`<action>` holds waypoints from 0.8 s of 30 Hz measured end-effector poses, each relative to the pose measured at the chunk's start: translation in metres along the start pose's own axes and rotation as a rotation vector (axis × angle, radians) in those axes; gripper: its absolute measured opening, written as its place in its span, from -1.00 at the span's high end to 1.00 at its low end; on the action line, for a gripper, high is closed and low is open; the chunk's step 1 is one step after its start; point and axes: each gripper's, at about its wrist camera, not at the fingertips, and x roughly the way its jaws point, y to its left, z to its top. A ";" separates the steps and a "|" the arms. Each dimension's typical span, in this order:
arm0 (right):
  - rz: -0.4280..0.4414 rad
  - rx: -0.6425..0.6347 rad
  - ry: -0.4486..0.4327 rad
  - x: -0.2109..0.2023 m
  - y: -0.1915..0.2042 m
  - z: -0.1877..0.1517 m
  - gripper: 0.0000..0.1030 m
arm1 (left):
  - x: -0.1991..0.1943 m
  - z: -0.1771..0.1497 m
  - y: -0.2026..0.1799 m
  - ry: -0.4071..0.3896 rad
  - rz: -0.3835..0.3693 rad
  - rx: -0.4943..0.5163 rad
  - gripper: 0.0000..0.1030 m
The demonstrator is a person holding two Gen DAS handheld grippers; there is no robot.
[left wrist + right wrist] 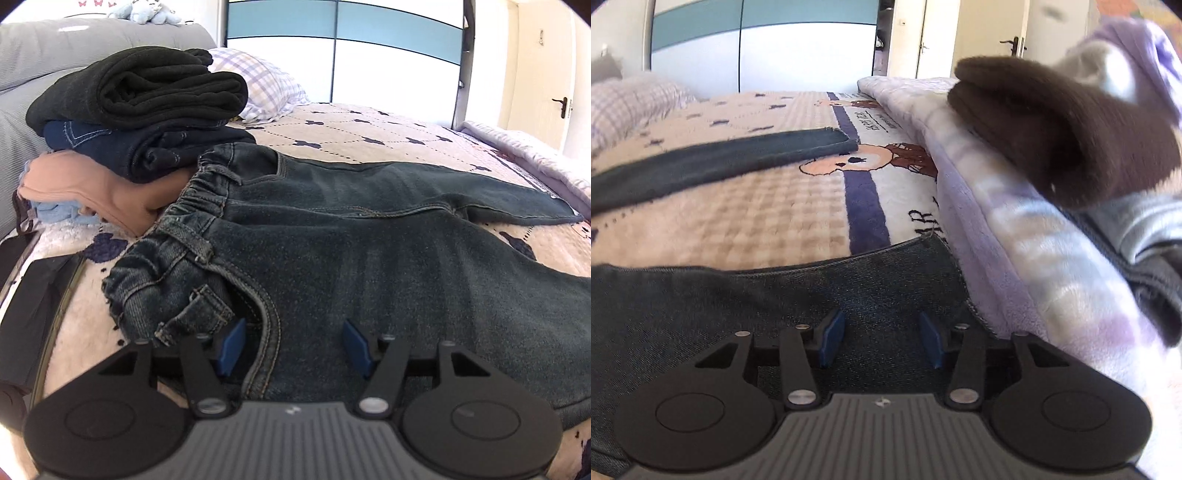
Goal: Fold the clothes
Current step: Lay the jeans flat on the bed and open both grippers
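Dark jeans (369, 236) spread flat across bed (369, 125), waistband beside folded clothes stack (136, 122) near headboard edge. Left gripper (293, 347) over waist pocket, fingers apart, gripping nothing. Right gripper (882, 338) over leg hem near lilac blanket (1015, 236), fingers apart, empty.

Left claw (293, 345) angled downward, jaws apart, right claw (882, 338) likewise, jaws apart

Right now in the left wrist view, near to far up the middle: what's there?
Left gripper → jeans → patterned bedspread → wardrobe doors.
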 end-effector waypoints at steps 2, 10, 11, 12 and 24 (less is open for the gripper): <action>-0.013 0.033 -0.008 0.001 0.000 -0.003 0.03 | 0.001 -0.001 0.001 -0.007 0.005 -0.003 -0.18; -0.105 0.043 -0.188 -0.004 0.016 -0.035 -0.01 | 0.005 -0.006 -0.006 -0.036 0.045 -0.005 -0.23; -0.097 0.053 -0.187 -0.004 0.014 -0.034 -0.01 | 0.006 -0.007 -0.008 -0.041 0.053 -0.004 -0.23; -0.091 0.060 -0.187 -0.004 0.012 -0.033 -0.01 | 0.006 -0.008 -0.009 -0.045 0.060 -0.002 -0.23; -0.103 0.052 -0.195 -0.005 0.018 -0.035 -0.01 | 0.005 -0.007 -0.009 -0.044 0.062 -0.004 -0.23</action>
